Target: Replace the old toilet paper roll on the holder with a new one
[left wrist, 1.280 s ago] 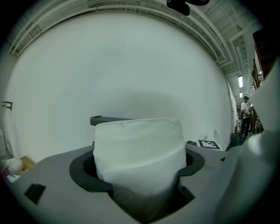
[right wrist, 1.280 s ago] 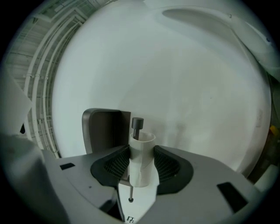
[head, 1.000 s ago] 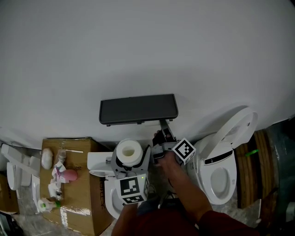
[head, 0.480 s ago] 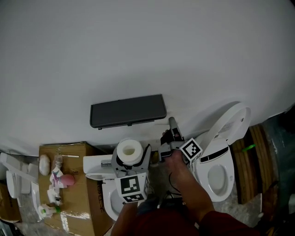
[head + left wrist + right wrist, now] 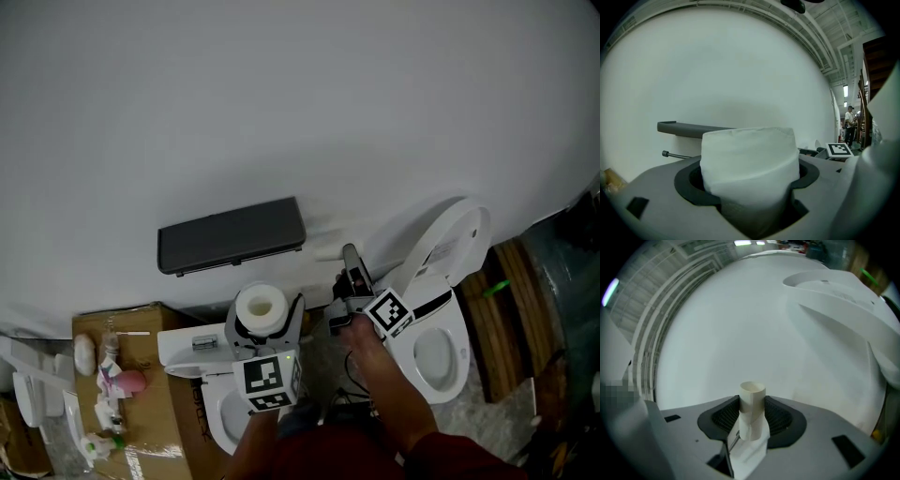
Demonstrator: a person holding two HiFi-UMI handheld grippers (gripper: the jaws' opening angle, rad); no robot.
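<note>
Toilet paper roll [image 5: 260, 306], full and new, and old cardboard core [image 5: 752, 404] being held, one in each claw, near the wall holder [image 5: 232, 235].
Left claw [image 5: 264, 322] is gripping the white roll upright, jaws spread wide against its sides; right claw [image 5: 351, 268] is pinching the bare core at a narrower opening, a scrap of tissue hanging from it. A white toilet [image 5: 445, 234] with raised lid is standing just right of the right claw.

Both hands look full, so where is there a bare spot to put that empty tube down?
The dark shelf on the wall is bare on top. The cardboard box has bare room on its right half, beside the white toilet tank; its left edge is crowded with small toiletries.
</note>
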